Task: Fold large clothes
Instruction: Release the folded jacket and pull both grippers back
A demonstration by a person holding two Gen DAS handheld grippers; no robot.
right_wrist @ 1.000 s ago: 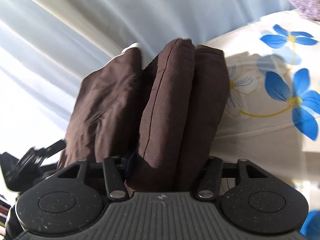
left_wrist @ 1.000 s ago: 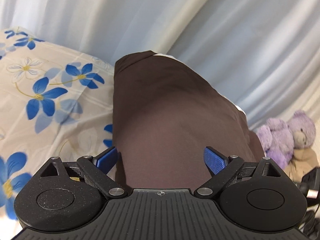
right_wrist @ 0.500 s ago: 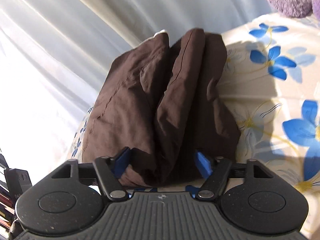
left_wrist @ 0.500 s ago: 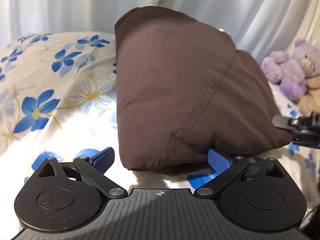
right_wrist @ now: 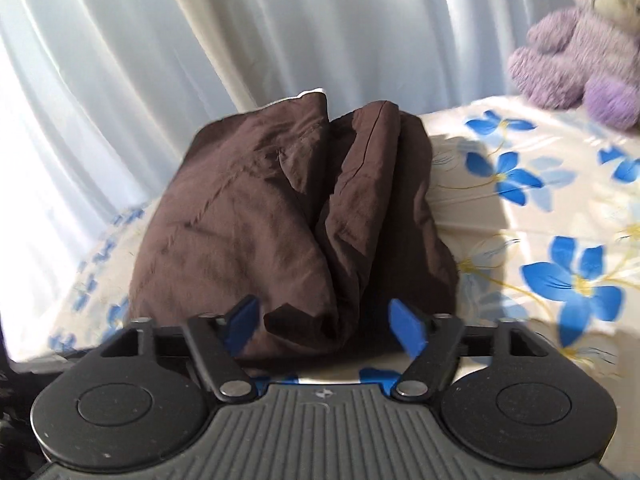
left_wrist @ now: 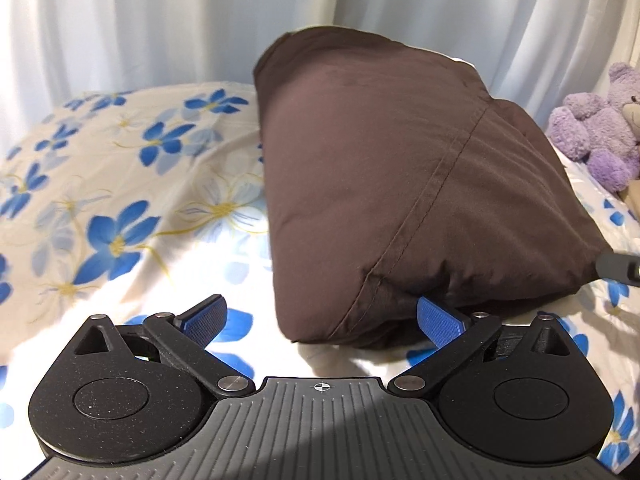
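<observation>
Now released on both sides: left tongs point(left_wrist: 320, 320) spread wide, blue pads point(left_wrist: 434, 322) clear of the cloth except where the right-hand pad sits just under the near hem of the brown garment point(left_wrist: 400, 184); right tongs point(right_wrist: 324, 322) likewise parted, with a loose fold of the same brown garment point(right_wrist: 280, 216) lying between the pads, ungripped, where a second ago it was clenched there. Lowered since then, too: folded bundle, earlier lifted against the curtain, resting on the floral bed sheet point(left_wrist: 120, 208), seam running diagonally across its top. Beyond the garment, off to its right, purple plush bear point(left_wrist: 596, 136), seen also from the right wrist point(right_wrist: 580, 48). Behind the garment, pale curtain point(left_wrist: 160, 20) across the whole back. Right of the garment, at the frame edge, dark tip of the other tool.
</observation>
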